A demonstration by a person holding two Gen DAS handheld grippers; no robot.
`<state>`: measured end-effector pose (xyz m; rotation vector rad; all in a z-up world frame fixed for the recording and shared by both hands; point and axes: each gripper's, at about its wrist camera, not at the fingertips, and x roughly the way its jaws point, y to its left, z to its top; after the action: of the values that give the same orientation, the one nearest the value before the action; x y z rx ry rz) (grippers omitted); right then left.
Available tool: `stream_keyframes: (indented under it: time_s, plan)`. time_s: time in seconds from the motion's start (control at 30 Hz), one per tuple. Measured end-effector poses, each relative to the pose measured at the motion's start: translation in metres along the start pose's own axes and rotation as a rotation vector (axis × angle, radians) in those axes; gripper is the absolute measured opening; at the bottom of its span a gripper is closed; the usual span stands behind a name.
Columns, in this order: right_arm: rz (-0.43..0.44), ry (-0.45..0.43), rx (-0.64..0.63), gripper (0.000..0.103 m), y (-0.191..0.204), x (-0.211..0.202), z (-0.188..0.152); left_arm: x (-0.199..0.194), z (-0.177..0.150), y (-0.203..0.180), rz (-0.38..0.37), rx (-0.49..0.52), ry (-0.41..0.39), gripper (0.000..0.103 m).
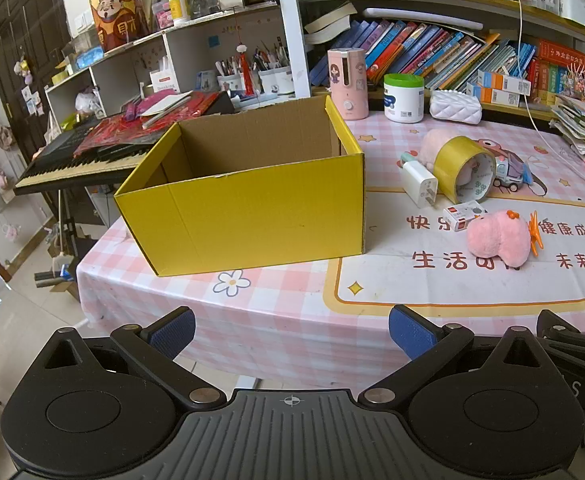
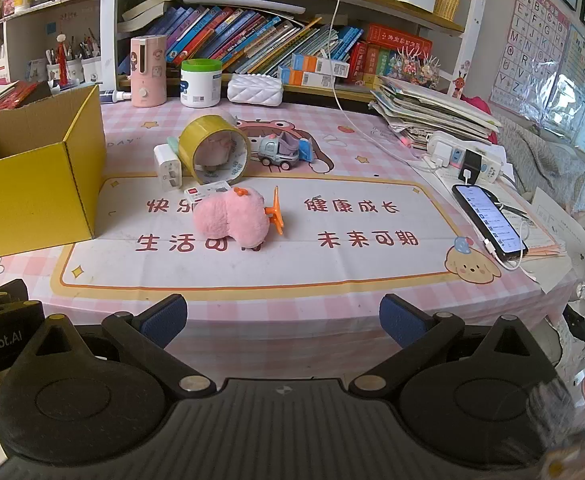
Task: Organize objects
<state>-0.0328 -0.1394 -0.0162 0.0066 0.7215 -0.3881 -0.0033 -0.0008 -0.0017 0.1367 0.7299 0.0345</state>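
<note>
Both claws stand spread as wide as they go and grip nothing: the left claw (image 1: 291, 330) at the bottom of its view, over the table's near edge, and the right claw (image 2: 282, 320) likewise low in its own view. A fingertip of the person shows at the lower right edge of the right view.

Beyond them the table (image 2: 332, 304) wears a pink-and-white checked cloth with a cream panel printed in red Chinese characters, stars and a cartoon puppy. The open yellow cardboard box (image 1: 248, 216) sits at the centre of the left view, its inside bare brown card. To its right, in the middle of the right view, lie a pink plush toy (image 2: 228, 220) with an orange clip, a small red-and-white box, a white charger (image 2: 167, 170), a roll of yellow tape (image 2: 214, 152) on its side and a toy truck (image 2: 280, 151).

Farther back, shelves of books fill the top; a keyboard piano (image 1: 80, 160) stands at the left of the left view, an alphabet poster (image 2: 528, 40) at the upper right. "Robot.AI" reads on the left device at the lower left of the right view.
</note>
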Motion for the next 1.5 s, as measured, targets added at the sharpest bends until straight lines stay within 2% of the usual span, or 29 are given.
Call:
stream_keyframes:
  time_s: [1.5]
  plan:
    - [0.002, 0.007, 0.004, 0.103, -0.0033, 0.0022, -0.0014, -0.0027, 0.0024, -0.004, 0.0, 0.013, -0.005, 0.103]
